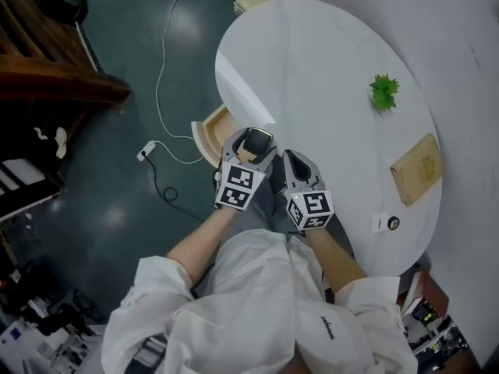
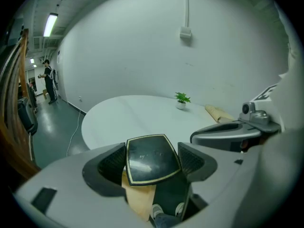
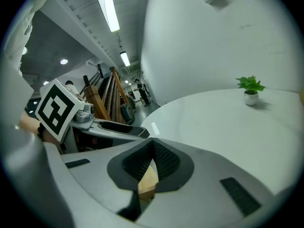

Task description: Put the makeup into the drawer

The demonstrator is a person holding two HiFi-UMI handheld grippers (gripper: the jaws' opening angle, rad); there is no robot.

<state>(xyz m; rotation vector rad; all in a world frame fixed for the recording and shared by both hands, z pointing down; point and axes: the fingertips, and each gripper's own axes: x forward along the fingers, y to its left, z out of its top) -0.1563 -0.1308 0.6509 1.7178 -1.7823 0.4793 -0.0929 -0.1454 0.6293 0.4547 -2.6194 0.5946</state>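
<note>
Seated person in white sleeves (image 1: 234,302), seen from above, with a gripper in each hand at the near edge of a round table (image 1: 327,68).

**Left gripper** (image 1: 256,142): jaws clamped on the two sides of the compact (image 1: 257,140), a dark, gold-rimmed case held flat, lid up (left gripper view: compact (image 2: 151,159) filling the gap between the pads).

**Right gripper** (image 1: 290,162): just beside the left one and touching nothing. Its jaws are pressed together with nothing between them (right gripper view: pads meeting (image 3: 153,158)).

**Drawer** (image 1: 209,135): pale wood, curved front, pulled open under the table's rim. The compact is held in the air just beside it, not inside, and wood shows below the compact (image 2: 140,201).

**On the table, well apart from the grippers**: a small potted plant (image 1: 383,92), a tan pad (image 1: 417,168) and a small white item (image 1: 387,223) at the right rim.

**Floor**: a white cable (image 1: 162,92).
</note>
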